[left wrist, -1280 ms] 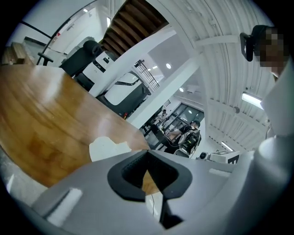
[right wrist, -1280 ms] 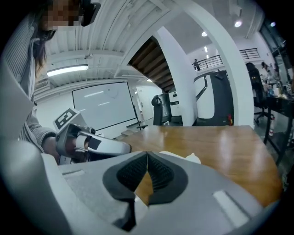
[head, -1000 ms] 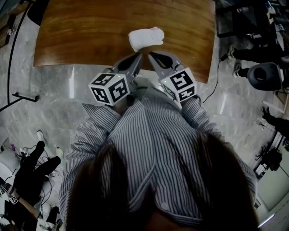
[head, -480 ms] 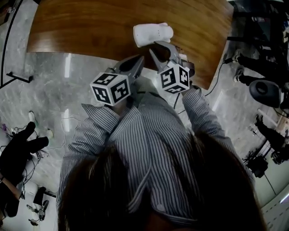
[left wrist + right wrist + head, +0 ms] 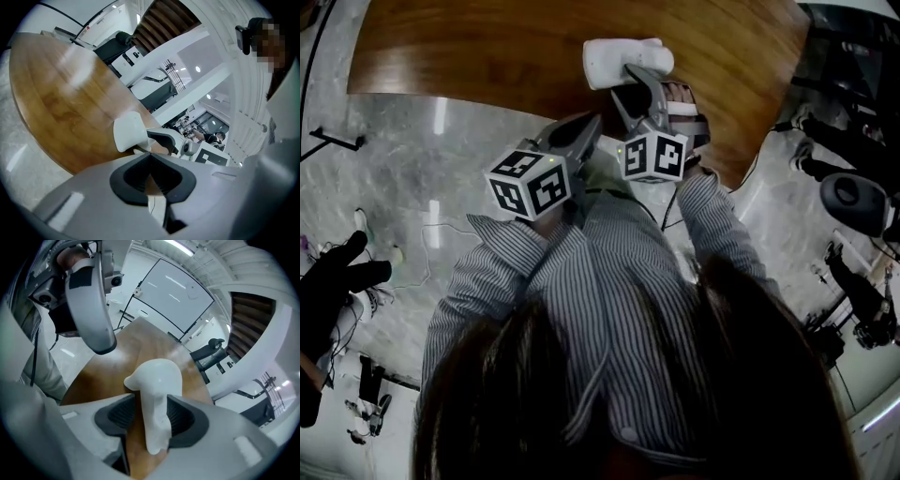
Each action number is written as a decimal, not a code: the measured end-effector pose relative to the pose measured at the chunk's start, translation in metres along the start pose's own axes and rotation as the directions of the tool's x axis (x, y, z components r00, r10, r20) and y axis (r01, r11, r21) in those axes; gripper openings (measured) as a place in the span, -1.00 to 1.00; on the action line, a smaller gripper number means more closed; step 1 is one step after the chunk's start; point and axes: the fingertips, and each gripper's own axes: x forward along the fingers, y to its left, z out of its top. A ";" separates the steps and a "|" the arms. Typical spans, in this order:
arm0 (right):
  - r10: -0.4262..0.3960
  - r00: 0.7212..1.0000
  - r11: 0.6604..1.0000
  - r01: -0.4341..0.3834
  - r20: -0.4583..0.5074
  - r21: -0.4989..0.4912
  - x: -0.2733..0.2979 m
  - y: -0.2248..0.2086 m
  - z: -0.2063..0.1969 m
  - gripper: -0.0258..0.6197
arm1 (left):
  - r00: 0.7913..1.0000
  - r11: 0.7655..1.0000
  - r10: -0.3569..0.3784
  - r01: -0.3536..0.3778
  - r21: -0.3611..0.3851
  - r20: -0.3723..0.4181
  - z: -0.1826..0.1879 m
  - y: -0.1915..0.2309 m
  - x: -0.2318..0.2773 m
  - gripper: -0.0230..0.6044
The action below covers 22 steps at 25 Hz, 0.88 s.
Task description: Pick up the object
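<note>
Head view: white object lay on the wooden table. The right gripper was at its near end, and the left gripper hung off the table's edge.

Left gripper view: jaws pressed together, empty.

Right gripper view: jaws pinched the object's narrow end. I judged it grasped but not yet lifted.

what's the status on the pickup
Right gripper shut on white object, on the wooden table. Left gripper shut, empty, near table edge. Nothing in the way.
</note>
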 end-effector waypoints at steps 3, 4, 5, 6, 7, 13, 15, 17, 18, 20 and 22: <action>-0.023 1.000 1.000 0.022 -0.020 -0.014 0.006 -0.005 0.003 -0.32 | 1.000 1.000 0.003 -0.004 -0.013 -0.010 -0.003 0.005 0.003 -0.93; -0.029 0.999 0.999 0.028 -0.027 -0.020 0.008 -0.006 0.003 -0.32 | 1.000 1.000 0.005 -0.006 -0.019 -0.012 -0.004 0.007 0.004 -0.93; -0.037 0.999 0.999 0.036 -0.034 -0.026 0.010 -0.006 0.002 -0.32 | 1.000 1.000 0.008 -0.008 -0.025 -0.013 -0.005 0.008 0.005 -0.93; -0.049 0.998 0.998 0.047 -0.040 -0.030 0.011 -0.006 0.001 -0.32 | 1.000 1.000 0.010 -0.010 -0.029 -0.012 -0.005 0.009 0.006 -0.93; -0.059 0.997 0.998 0.058 -0.043 -0.030 0.012 -0.007 0.001 -0.33 | 1.000 0.999 0.011 -0.012 -0.030 -0.010 -0.005 0.010 0.006 -0.93; -0.058 0.998 0.998 0.058 -0.012 0.035 0.012 -0.010 0.006 -0.40 | 1.000 0.999 0.025 -0.024 -0.024 0.009 0.002 0.014 0.003 -0.93; -0.056 0.998 0.997 0.056 -0.011 0.055 0.010 -0.013 0.013 -0.44 | 1.000 1.000 0.024 -0.023 -0.017 0.018 0.007 0.014 -0.003 -0.93; -0.052 0.999 0.996 0.052 -0.011 0.078 0.009 -0.017 0.019 -0.47 | 0.999 1.000 0.024 -0.024 -0.008 0.027 0.013 0.015 -0.007 -0.93; -0.048 0.999 0.995 0.049 -0.012 0.089 0.009 -0.021 0.017 -0.49 | 0.999 1.000 0.026 -0.026 -0.005 0.029 0.016 0.016 -0.006 -0.93; -0.039 0.999 0.993 0.041 -0.018 0.109 0.008 -0.029 0.011 -0.50 | 0.999 1.000 0.031 -0.031 -0.002 0.034 0.021 0.015 0.001 -0.93; -0.028 0.999 0.991 0.030 -0.020 0.133 0.004 -0.033 0.011 -0.52 | 0.999 0.999 0.033 -0.033 0.000 0.041 0.026 0.014 0.000 -0.93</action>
